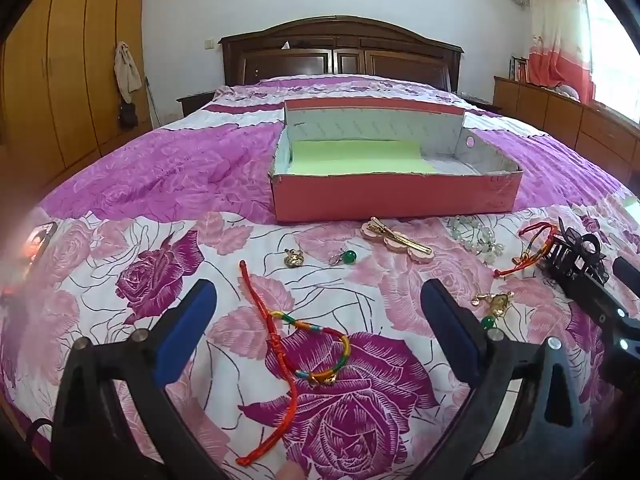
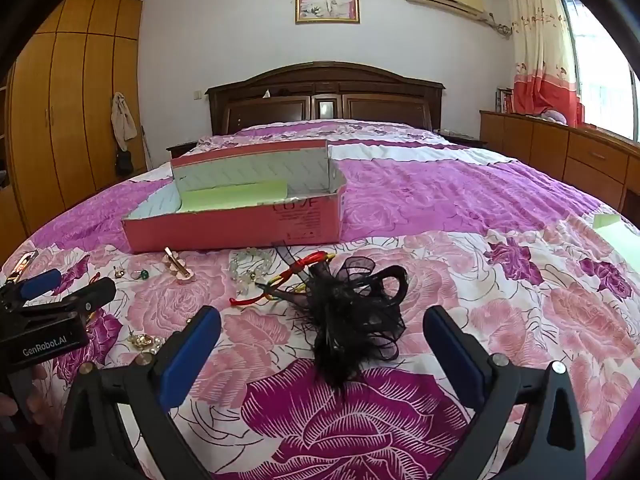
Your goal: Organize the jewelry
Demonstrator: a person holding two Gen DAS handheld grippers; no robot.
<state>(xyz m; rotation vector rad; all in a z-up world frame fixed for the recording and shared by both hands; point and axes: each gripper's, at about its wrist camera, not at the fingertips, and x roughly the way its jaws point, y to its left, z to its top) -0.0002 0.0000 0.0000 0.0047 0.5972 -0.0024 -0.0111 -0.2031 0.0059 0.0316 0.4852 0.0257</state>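
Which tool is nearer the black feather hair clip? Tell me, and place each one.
Right. The right tool hangs open with the black feather hair clip between its fingers, untouched. The left tool is off to the clip's left, open over the red cord bracelet.

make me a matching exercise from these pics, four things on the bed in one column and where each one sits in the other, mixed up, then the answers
Things:
1. braided cord bracelet
2. black feather hair clip
3. pink box
4. gold hair barrette

Places:
A. on the bedspread just in front of the box
B. between the open fingers of the right gripper
C. farther up the bed, behind the scattered jewelry
D. between the open fingers of the left gripper

Pairs: 1-D, 2-B, 3-C, 4-A
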